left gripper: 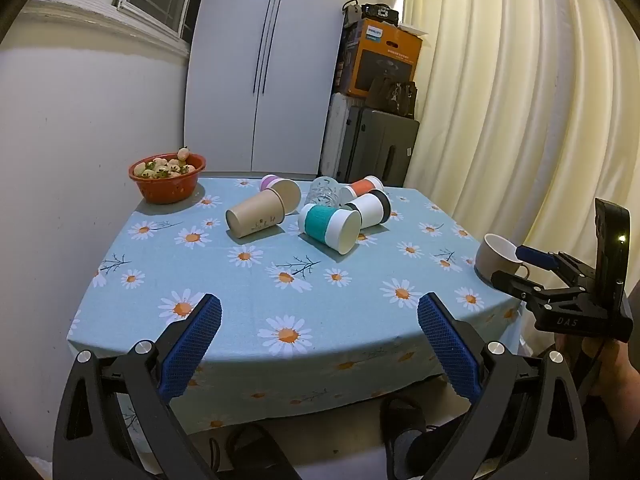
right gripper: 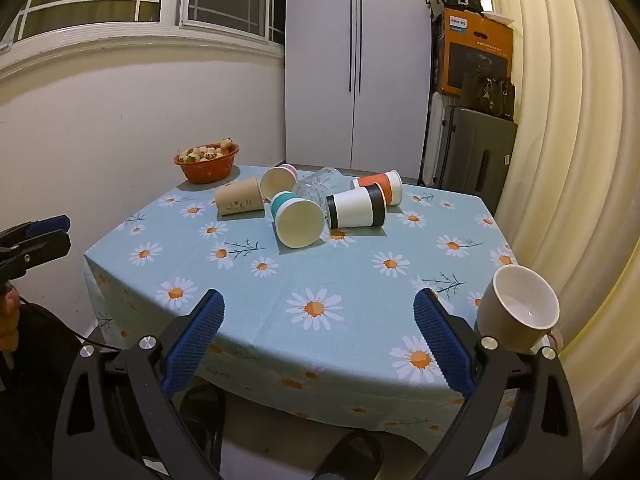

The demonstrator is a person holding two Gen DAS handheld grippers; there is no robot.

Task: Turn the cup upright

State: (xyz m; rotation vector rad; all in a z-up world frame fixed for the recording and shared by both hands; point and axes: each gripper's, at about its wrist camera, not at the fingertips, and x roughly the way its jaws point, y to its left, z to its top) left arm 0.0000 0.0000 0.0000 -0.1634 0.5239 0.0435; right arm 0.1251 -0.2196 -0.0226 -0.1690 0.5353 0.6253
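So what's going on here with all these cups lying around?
A person holds a hand-held gripper in each hand, the left one and the right one, both open and empty above the near edge of the table. Several paper cups and a glass lie tipped over mid-table. A mug stands upright at the right. Nothing is gripped yet.

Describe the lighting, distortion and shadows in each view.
Left wrist view: warm indoor light, strong fisheye bending of the table edge, dark corner vignette; the teal cup is sharp and casts a soft shadow. Right wrist view: same barrel distortion curving the window frame; a small highlight glints inside the mug; no motion blur.
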